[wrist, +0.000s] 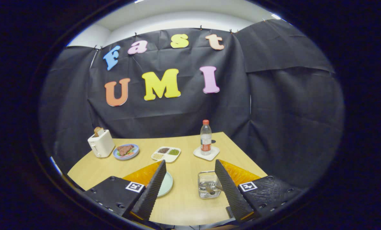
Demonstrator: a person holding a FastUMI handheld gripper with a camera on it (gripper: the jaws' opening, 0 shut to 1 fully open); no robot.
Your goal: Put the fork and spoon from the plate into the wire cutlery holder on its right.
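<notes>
- The gripper [190, 188] is held released, fingers spread wide, nothing between them.
- The clear wire cutlery holder [208, 184], holding cutlery handles, is seen touching the right finger's inner side.
- The pale green round plate [165, 184] is seen left of that holder, partly hidden behind the left finger.

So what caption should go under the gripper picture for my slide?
Open gripper hovers above the table, between the plate and wire cutlery holder.
</notes>
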